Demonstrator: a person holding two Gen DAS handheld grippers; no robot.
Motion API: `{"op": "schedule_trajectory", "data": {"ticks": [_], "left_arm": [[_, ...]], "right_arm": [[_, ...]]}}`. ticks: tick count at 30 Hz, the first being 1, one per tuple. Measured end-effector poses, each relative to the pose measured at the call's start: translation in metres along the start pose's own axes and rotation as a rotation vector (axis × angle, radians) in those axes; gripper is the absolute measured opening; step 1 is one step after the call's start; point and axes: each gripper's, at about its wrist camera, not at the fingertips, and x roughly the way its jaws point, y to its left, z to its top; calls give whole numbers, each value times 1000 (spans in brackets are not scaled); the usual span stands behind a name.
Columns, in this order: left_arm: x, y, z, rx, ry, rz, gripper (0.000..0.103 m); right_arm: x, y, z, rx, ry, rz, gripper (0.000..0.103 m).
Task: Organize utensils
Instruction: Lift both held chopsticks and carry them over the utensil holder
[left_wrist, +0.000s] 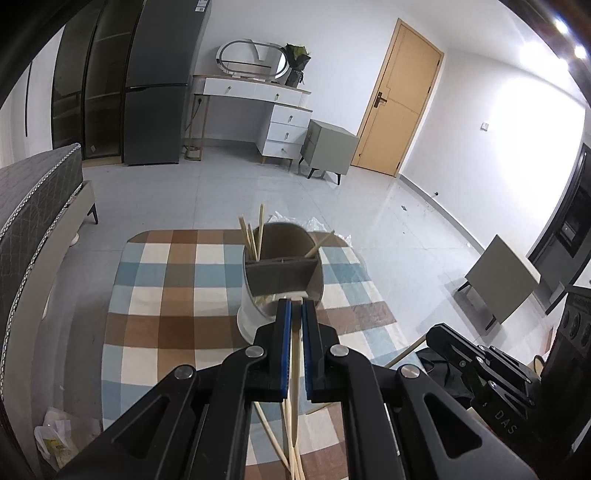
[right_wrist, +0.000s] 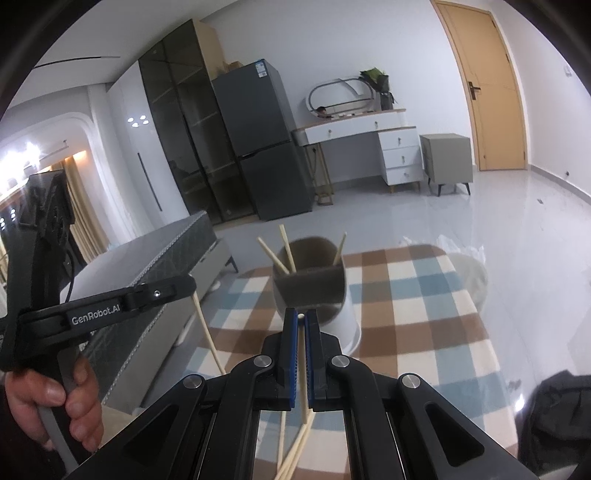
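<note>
A white utensil holder with a grey divided insert stands on the checkered tablecloth; several wooden chopsticks lean in it. My left gripper is shut on a chopstick, its tip just before the holder's near rim. More loose chopsticks lie on the cloth below. In the right wrist view the holder stands ahead, and my right gripper is shut on a chopstick close to it. The left gripper's body shows at the left, with its chopstick hanging down.
A grey bed lies left of the table. Plastic wrap lies behind the holder. A black bag sits at the table's right edge. A fridge, vanity, nightstand and door stand across the tiled floor.
</note>
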Motion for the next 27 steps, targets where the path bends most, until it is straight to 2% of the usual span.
{"op": "schedule_trajectory", "data": {"ticks": [11,20,27], "left_arm": [[-4,3,62,-37,-46,-32,1],[6,2,117,-30,-134,-24,1],[31,8,131,12,-210,-8,1]], "right_arm": [[6,5,65,-32,-64,29,3],[26,1,120,-50,-111,32,3],[51,-4,144,-72,-124,24,3]]}}
